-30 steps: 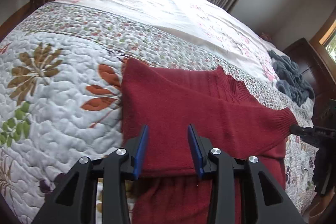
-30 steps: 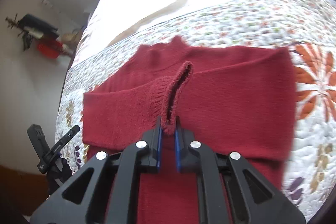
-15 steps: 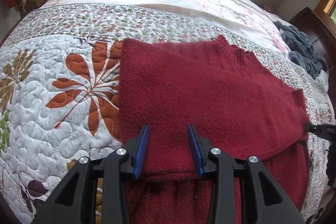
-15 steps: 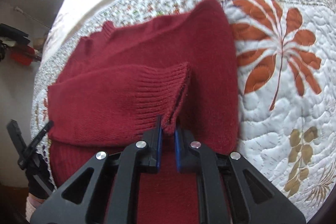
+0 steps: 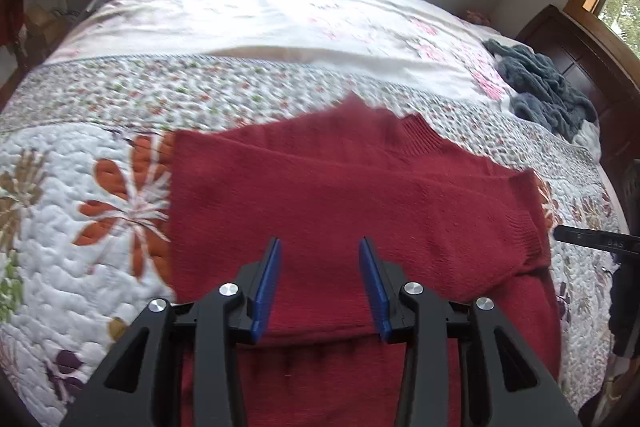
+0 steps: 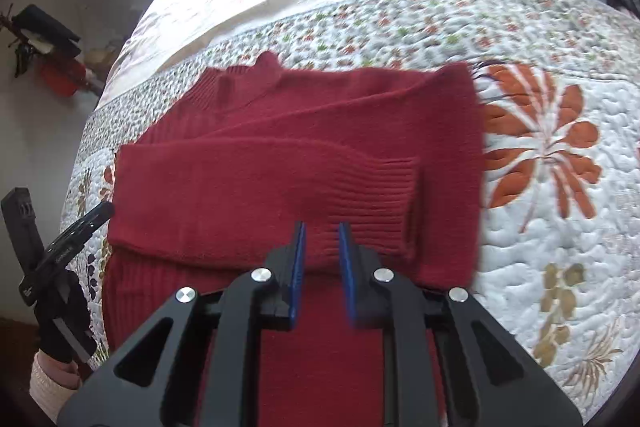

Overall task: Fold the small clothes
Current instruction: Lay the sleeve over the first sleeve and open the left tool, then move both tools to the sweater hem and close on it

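Now both hand-held grippers, left (image 5: 319, 247) and right (image 6: 322, 229), gape empty over ribbed knit sweater (image 6: 280, 167).

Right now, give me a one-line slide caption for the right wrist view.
Right gripper open above the red sweater, its ribbed cuff laid flat across the body on the quilt.
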Demonstrator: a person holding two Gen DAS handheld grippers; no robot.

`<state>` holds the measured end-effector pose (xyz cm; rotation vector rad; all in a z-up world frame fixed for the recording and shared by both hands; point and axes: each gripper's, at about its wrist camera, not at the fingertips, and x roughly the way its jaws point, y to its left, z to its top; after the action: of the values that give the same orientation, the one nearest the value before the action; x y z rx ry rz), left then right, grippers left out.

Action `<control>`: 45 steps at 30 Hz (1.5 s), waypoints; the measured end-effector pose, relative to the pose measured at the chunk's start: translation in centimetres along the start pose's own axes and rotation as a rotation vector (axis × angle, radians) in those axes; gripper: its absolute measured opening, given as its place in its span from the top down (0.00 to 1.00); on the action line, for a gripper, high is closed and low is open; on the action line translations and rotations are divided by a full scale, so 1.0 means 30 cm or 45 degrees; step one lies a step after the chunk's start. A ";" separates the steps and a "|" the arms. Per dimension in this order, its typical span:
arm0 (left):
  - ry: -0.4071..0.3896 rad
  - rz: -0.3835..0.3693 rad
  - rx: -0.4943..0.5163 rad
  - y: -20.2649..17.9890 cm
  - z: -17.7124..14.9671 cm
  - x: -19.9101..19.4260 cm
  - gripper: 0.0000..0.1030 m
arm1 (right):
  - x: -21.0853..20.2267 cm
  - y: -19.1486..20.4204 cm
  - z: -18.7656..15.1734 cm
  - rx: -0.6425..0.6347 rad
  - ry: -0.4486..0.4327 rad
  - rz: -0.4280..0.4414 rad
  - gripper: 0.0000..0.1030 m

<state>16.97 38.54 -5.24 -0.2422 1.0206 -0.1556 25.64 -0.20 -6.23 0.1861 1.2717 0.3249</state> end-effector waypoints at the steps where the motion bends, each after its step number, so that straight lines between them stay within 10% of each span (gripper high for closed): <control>1: 0.016 0.009 0.005 -0.006 -0.009 0.023 0.61 | 0.022 0.006 -0.002 -0.006 0.014 -0.025 0.83; 15: 0.128 0.121 -0.048 0.047 -0.102 0.152 0.61 | 0.194 -0.073 -0.099 0.080 0.101 -0.079 0.86; 21: 0.092 0.111 -0.058 0.034 -0.120 -0.018 0.61 | 0.011 -0.074 -0.136 0.123 0.022 0.018 0.76; 33: 0.183 0.206 -0.114 0.202 -0.547 -0.402 0.45 | -0.302 -0.164 -0.687 0.085 0.015 0.019 0.63; 45: 0.301 0.120 -0.216 0.245 -0.861 -0.493 0.44 | -0.296 -0.236 -1.082 0.205 0.125 0.039 0.62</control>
<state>-12.67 45.87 -7.98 -0.3353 1.2796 -0.0114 -6.74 -11.23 -9.78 0.3303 1.3942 0.2608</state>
